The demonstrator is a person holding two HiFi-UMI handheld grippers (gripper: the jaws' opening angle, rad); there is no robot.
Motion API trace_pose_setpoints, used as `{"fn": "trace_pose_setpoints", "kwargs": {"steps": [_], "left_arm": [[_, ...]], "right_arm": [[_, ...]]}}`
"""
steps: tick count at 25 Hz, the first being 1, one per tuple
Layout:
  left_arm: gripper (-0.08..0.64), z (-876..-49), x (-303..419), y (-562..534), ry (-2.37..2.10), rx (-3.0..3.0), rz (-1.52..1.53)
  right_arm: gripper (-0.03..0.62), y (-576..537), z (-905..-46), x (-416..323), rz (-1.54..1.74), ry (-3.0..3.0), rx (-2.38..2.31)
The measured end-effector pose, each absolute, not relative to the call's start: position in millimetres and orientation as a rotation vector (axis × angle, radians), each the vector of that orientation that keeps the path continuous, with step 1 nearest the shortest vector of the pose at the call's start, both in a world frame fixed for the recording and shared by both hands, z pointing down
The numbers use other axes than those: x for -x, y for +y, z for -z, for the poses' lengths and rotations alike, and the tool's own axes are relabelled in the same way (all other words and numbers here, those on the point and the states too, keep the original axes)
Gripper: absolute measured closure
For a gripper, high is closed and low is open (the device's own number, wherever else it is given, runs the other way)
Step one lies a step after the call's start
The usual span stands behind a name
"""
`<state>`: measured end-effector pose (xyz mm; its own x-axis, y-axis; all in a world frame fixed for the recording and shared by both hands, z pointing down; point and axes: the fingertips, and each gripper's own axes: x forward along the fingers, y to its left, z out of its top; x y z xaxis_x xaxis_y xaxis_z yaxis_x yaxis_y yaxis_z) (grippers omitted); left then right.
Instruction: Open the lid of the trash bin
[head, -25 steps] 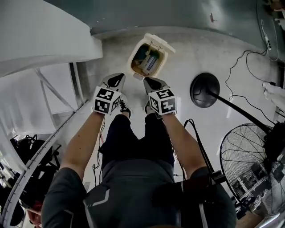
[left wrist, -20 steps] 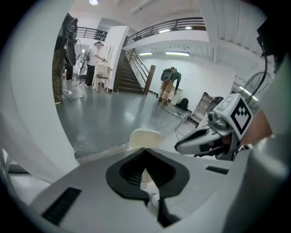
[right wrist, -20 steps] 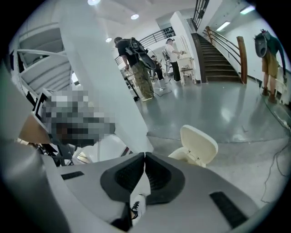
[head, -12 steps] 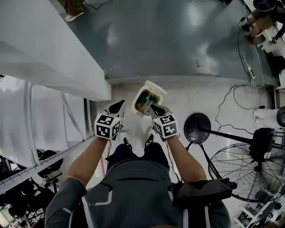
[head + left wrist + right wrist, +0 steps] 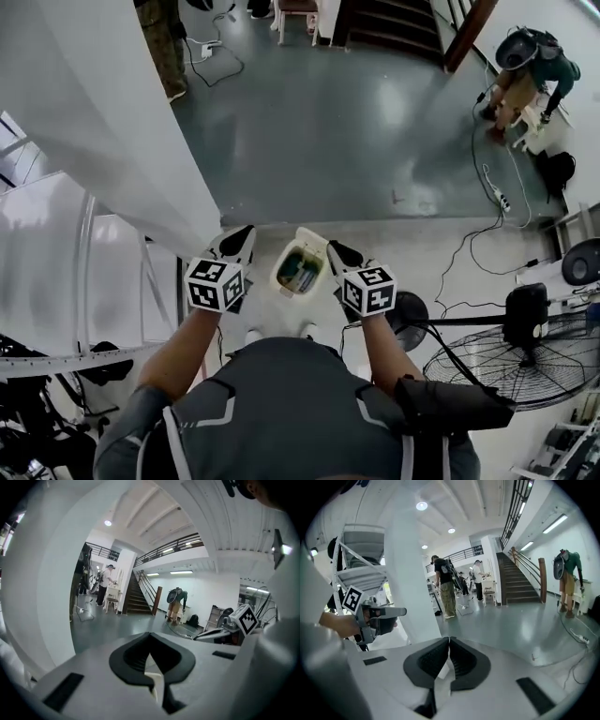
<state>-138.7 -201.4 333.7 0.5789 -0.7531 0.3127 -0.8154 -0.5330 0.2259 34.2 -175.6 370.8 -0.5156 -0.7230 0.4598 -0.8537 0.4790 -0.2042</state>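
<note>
In the head view a small cream trash bin (image 5: pixel 279 273) stands on the floor by my feet. Its lid (image 5: pixel 315 238) is tipped open on the far side, and rubbish shows inside. My left gripper (image 5: pixel 241 235) hangs left of the bin and my right gripper (image 5: pixel 335 249) right of it, both held above it and touching nothing. The left gripper view shows the jaws of my left gripper (image 5: pixel 150 637) pressed together with nothing between them. My right gripper (image 5: pixel 449 642) is likewise shut and empty in its own view.
A white pillar (image 5: pixel 112 122) rises close on the left. A floor fan (image 5: pixel 511 361) and a black round base (image 5: pixel 405 314) stand to the right, with cables (image 5: pixel 469 248) on the floor. A person (image 5: pixel 527 66) bends over far right near stairs (image 5: pixel 375 23).
The head view has lifted and now takes in far more of the hall. Both grippers have risen away from the bin, which looks smaller. The lid stays open.
</note>
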Motion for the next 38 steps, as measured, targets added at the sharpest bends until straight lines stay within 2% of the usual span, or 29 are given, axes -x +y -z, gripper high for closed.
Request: {"fn": "trace_pose_setpoints", "kwargs": {"steps": [9,14,18,28,38], "left_arm": [[0.551,-227.9,154.5,-204.4,-1.337,-2.587,-0.035],[0.551,-182.7,184.0,-198.9,-1.579,-2.593,-0.038],[0.551,-151.8,184.8,-189.2,-1.582,-2.633,0.042],[0.551,-141.3,197.8,-184.3,-1.733,-2.619,0.034],[0.551,-152.6,195.3,-181.5,-1.756,-2.619,-0.010]], "right_arm": [[0.563,-184.3,-261.8,-67.0,-0.337,-2.504,-1.421],[0.565,-184.8,-199.0,-82.6,-0.182,-2.548,-1.502],[0.565,-181.4,-155.6,-95.1,-0.058,-2.578,-1.576],[0.566,-181.4,-132.8,-110.8,0.075,-2.521,-1.702],[0.566,-184.5,-133.8,-114.1,0.074,-2.516,-1.713]]}}
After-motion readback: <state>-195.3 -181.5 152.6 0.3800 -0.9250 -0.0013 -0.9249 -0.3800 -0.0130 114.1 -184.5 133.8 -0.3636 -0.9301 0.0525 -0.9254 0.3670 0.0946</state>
